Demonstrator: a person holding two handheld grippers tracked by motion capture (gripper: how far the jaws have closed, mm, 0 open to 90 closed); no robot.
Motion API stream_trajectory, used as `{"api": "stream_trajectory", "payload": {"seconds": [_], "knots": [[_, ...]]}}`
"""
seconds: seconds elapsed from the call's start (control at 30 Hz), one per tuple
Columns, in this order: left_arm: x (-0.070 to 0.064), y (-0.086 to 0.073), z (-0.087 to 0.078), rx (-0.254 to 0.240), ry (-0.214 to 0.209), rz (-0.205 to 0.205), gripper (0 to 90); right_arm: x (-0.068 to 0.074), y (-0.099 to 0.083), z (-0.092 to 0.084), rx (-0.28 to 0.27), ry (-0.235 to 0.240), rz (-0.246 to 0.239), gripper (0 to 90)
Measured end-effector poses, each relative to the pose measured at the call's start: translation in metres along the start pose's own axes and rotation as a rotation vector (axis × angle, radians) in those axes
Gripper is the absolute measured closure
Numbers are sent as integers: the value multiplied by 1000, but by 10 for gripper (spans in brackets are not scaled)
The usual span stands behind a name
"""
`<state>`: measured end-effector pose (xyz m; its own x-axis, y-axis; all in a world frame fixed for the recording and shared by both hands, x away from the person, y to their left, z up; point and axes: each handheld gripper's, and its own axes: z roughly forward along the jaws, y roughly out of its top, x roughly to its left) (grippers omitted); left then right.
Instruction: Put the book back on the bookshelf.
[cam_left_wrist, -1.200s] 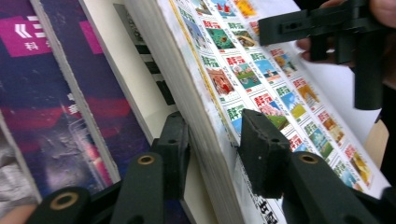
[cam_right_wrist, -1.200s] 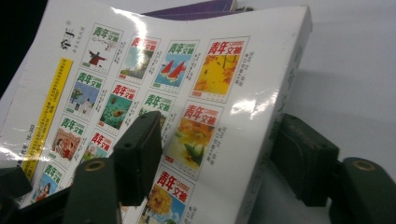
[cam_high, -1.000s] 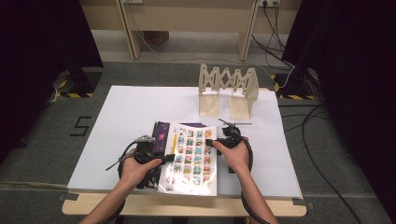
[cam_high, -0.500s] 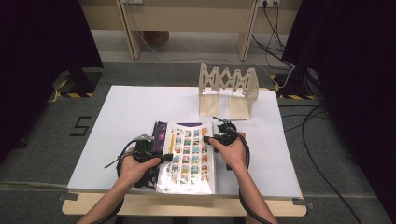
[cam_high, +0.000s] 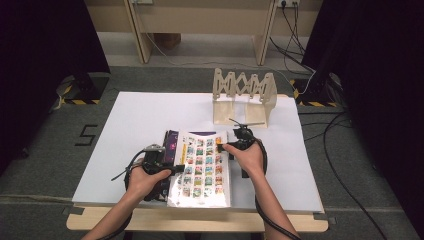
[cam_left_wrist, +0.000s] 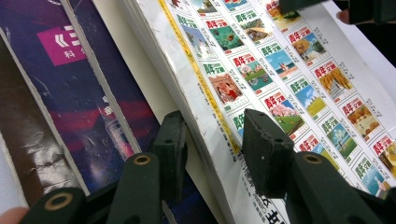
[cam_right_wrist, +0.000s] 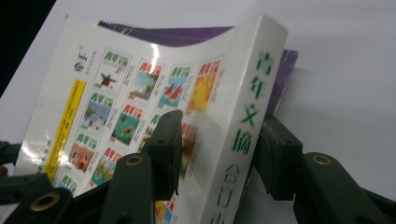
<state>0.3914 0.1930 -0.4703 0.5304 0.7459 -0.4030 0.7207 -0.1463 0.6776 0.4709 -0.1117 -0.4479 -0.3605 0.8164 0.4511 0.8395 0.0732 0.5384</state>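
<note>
A thick white book (cam_high: 202, 170) with rows of small colour pictures on its cover lies on purple books (cam_high: 171, 142) near the table's front. My left gripper (cam_high: 175, 167) is at its left page edge. In the left gripper view the jaws (cam_left_wrist: 215, 149) have just been closing, one pad on the cover (cam_left_wrist: 280, 60) and one against the page side. My right gripper (cam_high: 226, 146) is at the spine. Its jaws (cam_right_wrist: 217, 156) have also been closing and pinch the spine (cam_right_wrist: 243, 116), which is raised off the purple book (cam_right_wrist: 280, 70).
A wooden folding rack (cam_high: 244, 95) stands at the back of the white table top (cam_high: 140, 120), behind my right hand. Cables trail from both grippers. Dark curtains and floor cables surround the table.
The white book has shifted slightly left and its spine side has come up a little. Both hands stay at its edges.
</note>
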Motion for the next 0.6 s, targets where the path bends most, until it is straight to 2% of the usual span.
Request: {"api": "stream_trajectory", "payload": {"seconds": [0.2,0.37,0.6], "knots": [[1,0,0,2,-3,0,597,-4,9,6,-4,-14,3,553],[0,0,0,0,-2,3,596,-6,11,11,-5,-16,28,536],[0,0,0,2,-3,2,596,-8,14,17,4,-11,34,516]]}}
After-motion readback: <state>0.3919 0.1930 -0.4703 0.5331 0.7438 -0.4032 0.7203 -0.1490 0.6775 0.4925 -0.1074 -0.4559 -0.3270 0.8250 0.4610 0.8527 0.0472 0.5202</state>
